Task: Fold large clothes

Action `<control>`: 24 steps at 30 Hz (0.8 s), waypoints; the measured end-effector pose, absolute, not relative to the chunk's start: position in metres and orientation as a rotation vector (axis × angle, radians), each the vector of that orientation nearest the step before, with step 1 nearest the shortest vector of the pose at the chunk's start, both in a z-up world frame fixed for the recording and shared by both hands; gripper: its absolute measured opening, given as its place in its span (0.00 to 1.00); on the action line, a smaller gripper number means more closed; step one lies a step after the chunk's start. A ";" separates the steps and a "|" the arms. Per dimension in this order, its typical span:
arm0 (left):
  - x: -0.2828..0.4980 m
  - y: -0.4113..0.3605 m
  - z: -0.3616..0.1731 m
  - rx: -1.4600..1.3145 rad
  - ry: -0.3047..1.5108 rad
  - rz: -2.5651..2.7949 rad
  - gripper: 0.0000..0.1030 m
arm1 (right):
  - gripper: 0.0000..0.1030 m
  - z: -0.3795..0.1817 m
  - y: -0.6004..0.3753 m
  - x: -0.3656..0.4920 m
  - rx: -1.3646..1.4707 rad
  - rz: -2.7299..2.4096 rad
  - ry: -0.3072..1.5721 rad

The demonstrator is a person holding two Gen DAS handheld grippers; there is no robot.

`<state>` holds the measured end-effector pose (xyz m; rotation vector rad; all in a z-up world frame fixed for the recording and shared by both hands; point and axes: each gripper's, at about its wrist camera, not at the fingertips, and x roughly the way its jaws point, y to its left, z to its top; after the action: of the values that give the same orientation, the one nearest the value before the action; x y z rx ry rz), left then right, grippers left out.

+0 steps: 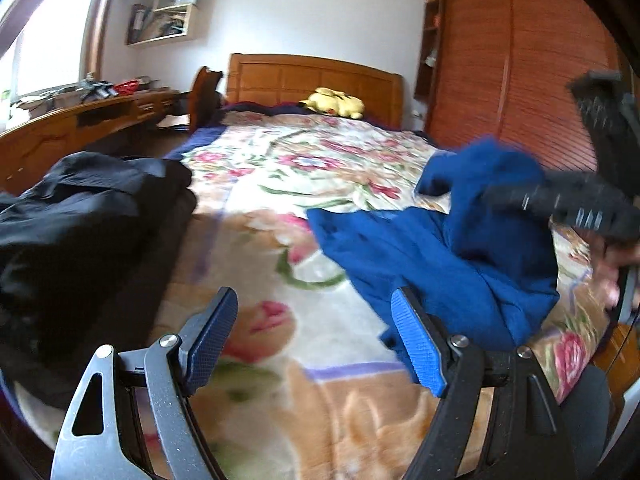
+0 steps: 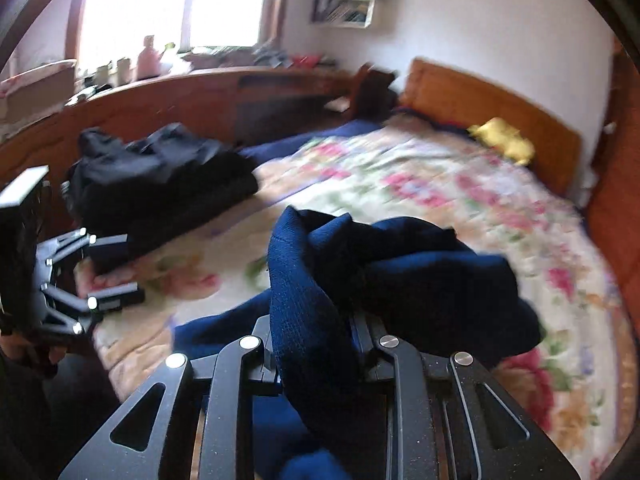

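Daylight glares white through the window [image 2: 168,0]; both fisheye views are motion-blurred, edges bowed dark.

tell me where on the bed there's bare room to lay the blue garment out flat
The widest bare stretch of floral blanket lies between the black clothes pile and the blue garment, running up toward the yellow plush toy by the headboard. It is crowded at the left edge under the black pile and at the right where the blue garment lies bunched.
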<state>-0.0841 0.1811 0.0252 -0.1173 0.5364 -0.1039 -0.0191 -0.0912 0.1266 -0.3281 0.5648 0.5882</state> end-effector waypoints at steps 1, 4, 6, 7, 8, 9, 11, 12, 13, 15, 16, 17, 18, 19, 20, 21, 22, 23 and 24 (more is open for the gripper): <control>-0.085 0.186 0.025 -0.123 0.535 -0.091 0.78 | 0.24 0.119 -0.084 -0.015 -0.322 0.611 0.596; -0.088 0.195 0.023 -0.134 0.535 -0.065 0.78 | 0.29 0.095 -0.068 -0.005 -0.303 0.671 0.688; -0.089 0.198 0.022 -0.136 0.536 -0.054 0.78 | 0.31 0.084 -0.060 0.003 -0.313 0.686 0.741; -0.088 0.199 0.022 -0.138 0.536 -0.051 0.78 | 0.34 0.080 -0.057 0.004 -0.312 0.692 0.749; -0.088 0.199 0.021 -0.141 0.536 -0.050 0.78 | 0.37 0.079 -0.055 0.005 -0.307 0.702 0.751; -0.086 0.198 0.021 -0.144 0.536 -0.049 0.78 | 0.44 0.081 -0.055 0.005 -0.291 0.711 0.747; -0.085 0.194 0.022 -0.138 0.535 -0.054 0.78 | 0.55 0.089 -0.070 0.001 -0.248 0.733 0.737; -0.085 0.191 0.023 -0.130 0.533 -0.058 0.78 | 0.57 0.092 -0.081 -0.003 -0.222 0.744 0.726; -0.084 0.189 0.024 -0.124 0.531 -0.061 0.78 | 0.58 0.096 -0.093 -0.009 -0.202 0.754 0.713; -0.082 0.184 0.026 -0.117 0.526 -0.073 0.78 | 0.59 0.103 -0.118 -0.019 -0.164 0.753 0.681; -0.081 0.181 0.027 -0.116 0.523 -0.081 0.78 | 0.60 0.108 -0.130 -0.021 -0.146 0.745 0.665; -0.080 0.178 0.028 -0.117 0.520 -0.090 0.78 | 0.60 0.112 -0.142 -0.020 -0.136 0.723 0.647; -0.077 0.174 0.029 -0.119 0.517 -0.105 0.78 | 0.60 0.115 -0.156 -0.022 -0.137 0.692 0.629; -0.074 0.170 0.030 -0.122 0.516 -0.120 0.78 | 0.60 0.118 -0.166 -0.018 -0.145 0.639 0.603; -0.073 0.166 0.031 -0.122 0.516 -0.131 0.78 | 0.60 0.119 -0.175 -0.016 -0.153 0.598 0.586; -0.071 0.161 0.032 -0.118 0.514 -0.147 0.78 | 0.60 0.118 -0.183 -0.012 -0.166 0.549 0.568; -0.069 0.156 0.033 -0.111 0.514 -0.155 0.78 | 0.60 0.117 -0.191 -0.005 -0.175 0.503 0.553; -0.068 0.151 0.033 -0.102 0.516 -0.161 0.78 | 0.60 0.114 -0.198 0.002 -0.187 0.462 0.547; -0.066 0.145 0.033 -0.090 0.517 -0.166 0.78 | 0.60 0.110 -0.199 0.014 -0.196 0.429 0.548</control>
<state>-0.0664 0.1453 0.0330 -0.0902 0.5168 -0.1664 0.0142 -0.1992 0.1103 -0.1957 0.5482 0.4288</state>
